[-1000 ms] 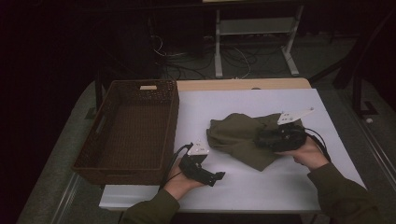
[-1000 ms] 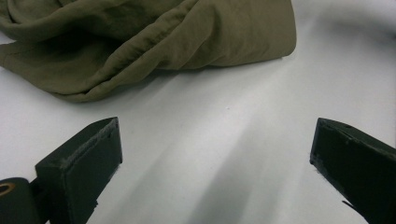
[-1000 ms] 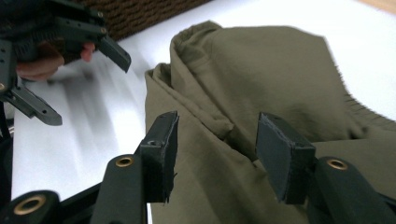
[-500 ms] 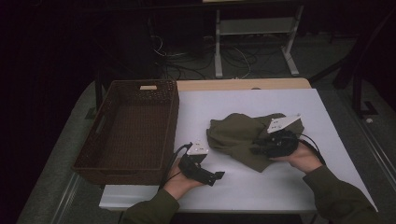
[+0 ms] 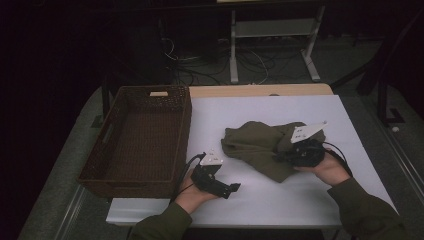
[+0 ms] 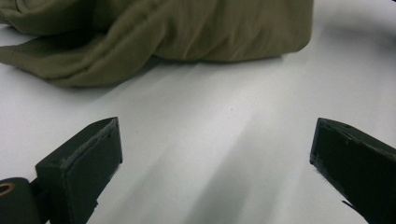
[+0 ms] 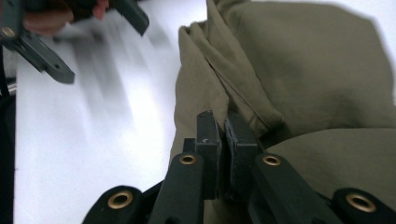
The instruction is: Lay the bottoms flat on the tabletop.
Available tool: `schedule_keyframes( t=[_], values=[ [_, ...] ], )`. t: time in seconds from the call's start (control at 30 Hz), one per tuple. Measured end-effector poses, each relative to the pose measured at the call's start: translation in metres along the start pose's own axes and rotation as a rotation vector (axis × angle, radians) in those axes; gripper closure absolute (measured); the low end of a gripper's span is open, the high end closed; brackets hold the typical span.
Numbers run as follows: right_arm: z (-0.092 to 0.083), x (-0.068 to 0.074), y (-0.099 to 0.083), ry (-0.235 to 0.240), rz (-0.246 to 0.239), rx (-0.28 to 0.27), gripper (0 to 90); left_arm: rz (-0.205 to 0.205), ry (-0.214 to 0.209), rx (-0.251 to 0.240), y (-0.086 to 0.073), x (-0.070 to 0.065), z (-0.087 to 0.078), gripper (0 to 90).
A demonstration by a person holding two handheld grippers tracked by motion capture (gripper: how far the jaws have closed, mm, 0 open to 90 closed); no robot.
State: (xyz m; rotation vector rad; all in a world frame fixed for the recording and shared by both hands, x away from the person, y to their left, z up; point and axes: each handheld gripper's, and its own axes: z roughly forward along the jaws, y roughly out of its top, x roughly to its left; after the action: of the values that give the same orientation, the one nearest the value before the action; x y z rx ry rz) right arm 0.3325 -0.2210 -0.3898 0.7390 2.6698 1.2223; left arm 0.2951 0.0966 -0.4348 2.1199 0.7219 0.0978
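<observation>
Your right claw [image 7: 223, 122] has just been closing and is now pinched on a fold of the olive-green garment [image 5: 260, 145], jaws nearly together with cloth between them. The garment lies crumpled on the white tabletop [image 5: 310, 200], right of the wicker basket [image 5: 137, 145]. Your left claw [image 6: 212, 158] rests on the tabletop beside the basket, jaws wide apart, holding nothing, short of the garment.

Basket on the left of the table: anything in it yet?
No. In the high view the brown wicker basket shows a bare bottom, and the green cloth lies on the white table.
</observation>
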Motion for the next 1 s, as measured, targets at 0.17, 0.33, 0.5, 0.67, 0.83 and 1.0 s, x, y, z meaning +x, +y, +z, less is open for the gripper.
schedule_keyframes(
  t=[0.17, 0.33, 0.5, 0.67, 0.83, 1.0],
  values=[
    [-0.020, -0.003, 0.003, -0.028, 0.008, -0.069, 85.0, -0.001, 0.000, 0.002, 0.000, 0.000, 0.000, 2.0],
    [-0.040, -0.010, 0.002, -0.068, 0.027, -0.126, 85.2, -0.006, -0.001, -0.002, 0.000, 0.000, 0.000, 2.0],
    [-0.058, -0.018, -0.002, -0.104, 0.052, -0.169, 85.2, -0.004, 0.002, 0.000, 0.000, 0.000, 0.000, 2.0],
    [-0.073, -0.031, -0.014, -0.156, 0.094, -0.188, 85.2, -0.006, 0.003, -0.004, 0.000, 0.000, 0.000, 2.0],
    [-0.077, -0.043, -0.026, -0.188, 0.135, -0.184, 85.2, -0.009, 0.002, -0.005, 0.000, 0.001, -0.001, 2.0],
    [-0.075, -0.056, -0.041, -0.211, 0.193, -0.161, 85.2, -0.009, -0.001, 0.000, 0.000, 0.001, 0.000, 2.0]
  ],
)
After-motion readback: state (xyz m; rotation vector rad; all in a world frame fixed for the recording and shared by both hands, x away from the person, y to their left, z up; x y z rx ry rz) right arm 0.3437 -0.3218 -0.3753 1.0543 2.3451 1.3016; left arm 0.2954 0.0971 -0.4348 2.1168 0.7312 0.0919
